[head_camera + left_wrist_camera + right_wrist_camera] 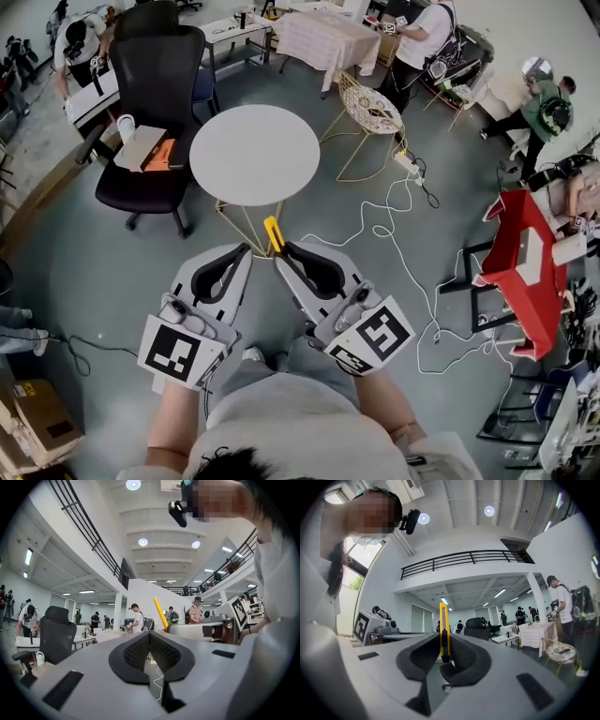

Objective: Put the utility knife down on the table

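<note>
Utility knife clamped in the right gripper, not yet set down.
The right jaws are closed on the yellow knife, which stands upright between them in the air, seemingly just short of the round white table's near edge. The left gripper has its jaws pressed together on nothing. Reaching over the table and releasing remain. No brand reads on the knife; the cubes carry only square markers.

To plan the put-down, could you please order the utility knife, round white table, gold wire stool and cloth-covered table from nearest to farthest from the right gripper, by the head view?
1. utility knife: held in the right gripper.
2. round white table: just ahead.
3. gold wire stool: farther, ahead-right.
4. cloth-covered table: farthest back.
</note>
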Motion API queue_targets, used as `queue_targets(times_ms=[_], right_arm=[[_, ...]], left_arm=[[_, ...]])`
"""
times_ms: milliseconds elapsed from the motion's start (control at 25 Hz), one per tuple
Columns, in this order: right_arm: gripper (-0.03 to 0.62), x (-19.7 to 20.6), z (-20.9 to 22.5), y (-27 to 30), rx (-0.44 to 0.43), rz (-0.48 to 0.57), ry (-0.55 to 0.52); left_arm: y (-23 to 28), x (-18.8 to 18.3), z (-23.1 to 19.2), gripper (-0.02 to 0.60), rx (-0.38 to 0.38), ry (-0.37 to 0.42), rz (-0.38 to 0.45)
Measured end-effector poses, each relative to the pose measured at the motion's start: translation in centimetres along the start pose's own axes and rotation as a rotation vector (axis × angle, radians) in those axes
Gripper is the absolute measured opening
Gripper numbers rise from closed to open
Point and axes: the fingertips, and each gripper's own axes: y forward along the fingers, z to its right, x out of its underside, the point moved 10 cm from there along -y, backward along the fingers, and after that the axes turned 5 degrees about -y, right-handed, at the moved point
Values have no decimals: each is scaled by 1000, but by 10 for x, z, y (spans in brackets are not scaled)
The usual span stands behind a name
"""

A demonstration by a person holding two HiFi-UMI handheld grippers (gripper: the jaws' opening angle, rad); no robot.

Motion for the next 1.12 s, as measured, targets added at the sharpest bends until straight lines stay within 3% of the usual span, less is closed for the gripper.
queue_targets(times_ms=[320, 840, 1120], right_arm=[[72, 8, 38, 9, 8, -26, -2], [72, 2, 190, 21, -161, -6, -1], [71, 9, 243, 14, -224, -9, 0]], left_arm=[[40, 7, -15, 9, -3, -23, 0], [173, 1, -12, 9, -142, -3, 28], [215, 9, -1, 9, -213, -16, 32]])
